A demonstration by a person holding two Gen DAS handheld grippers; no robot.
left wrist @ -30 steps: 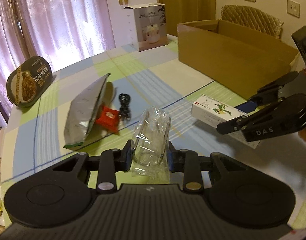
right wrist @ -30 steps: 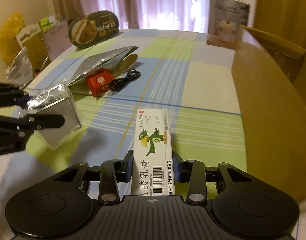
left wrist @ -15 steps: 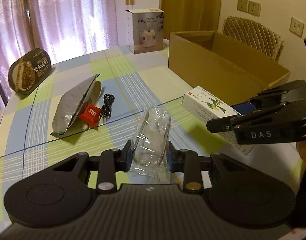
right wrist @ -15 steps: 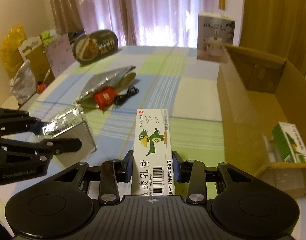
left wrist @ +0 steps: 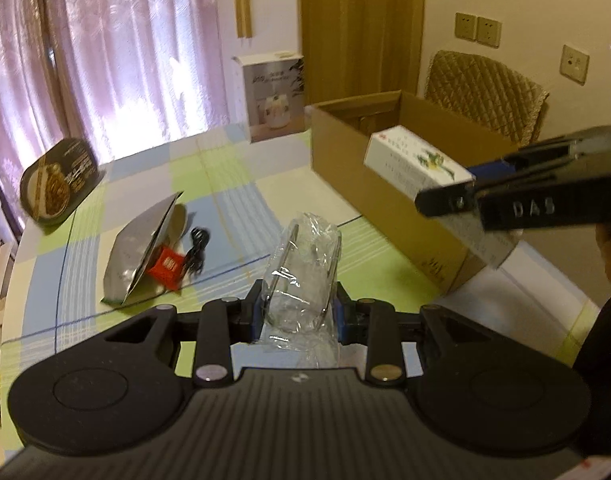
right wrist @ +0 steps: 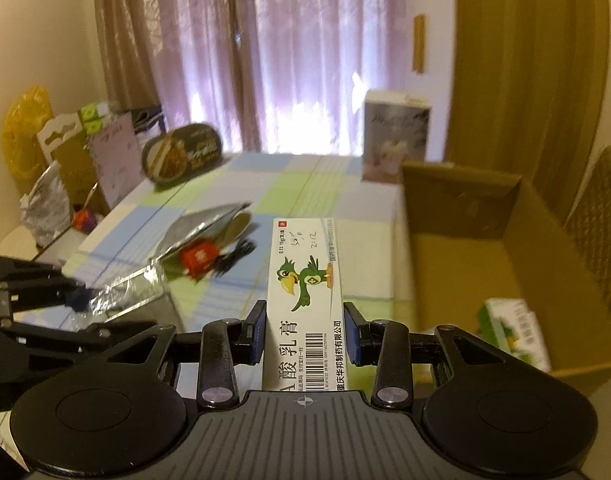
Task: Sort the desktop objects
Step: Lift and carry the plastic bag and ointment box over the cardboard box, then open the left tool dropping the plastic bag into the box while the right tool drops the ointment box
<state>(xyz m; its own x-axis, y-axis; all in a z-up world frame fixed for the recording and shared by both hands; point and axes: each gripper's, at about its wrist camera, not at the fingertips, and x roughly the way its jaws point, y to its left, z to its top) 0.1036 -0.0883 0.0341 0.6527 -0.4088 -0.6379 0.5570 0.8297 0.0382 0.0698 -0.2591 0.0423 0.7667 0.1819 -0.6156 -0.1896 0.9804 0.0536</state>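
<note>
My left gripper (left wrist: 298, 312) is shut on a clear plastic-wrapped pack (left wrist: 303, 264), held up above the checked tablecloth. My right gripper (right wrist: 304, 332) is shut on a white ointment box with a green parrot (right wrist: 307, 292); in the left wrist view that box (left wrist: 417, 164) hangs in the air at the near wall of the open cardboard box (left wrist: 389, 184). A green and white carton (right wrist: 513, 332) lies inside the cardboard box (right wrist: 465, 248). On the cloth lie a silver foil pouch (left wrist: 141, 248), a red packet (left wrist: 167, 266) and a coiled black cable (left wrist: 195, 248).
An oval food tub (left wrist: 59, 182) leans at the table's far left edge. A white appliance box (left wrist: 271, 96) stands at the back by the curtain. A padded chair (left wrist: 485, 96) stands behind the cardboard box. Bags and cartons (right wrist: 57, 168) crowd the floor left of the table.
Both grippers have risen with their loads. The right gripper has carried the ointment box up and toward the cardboard box; the table items now sit lower and farther away.
</note>
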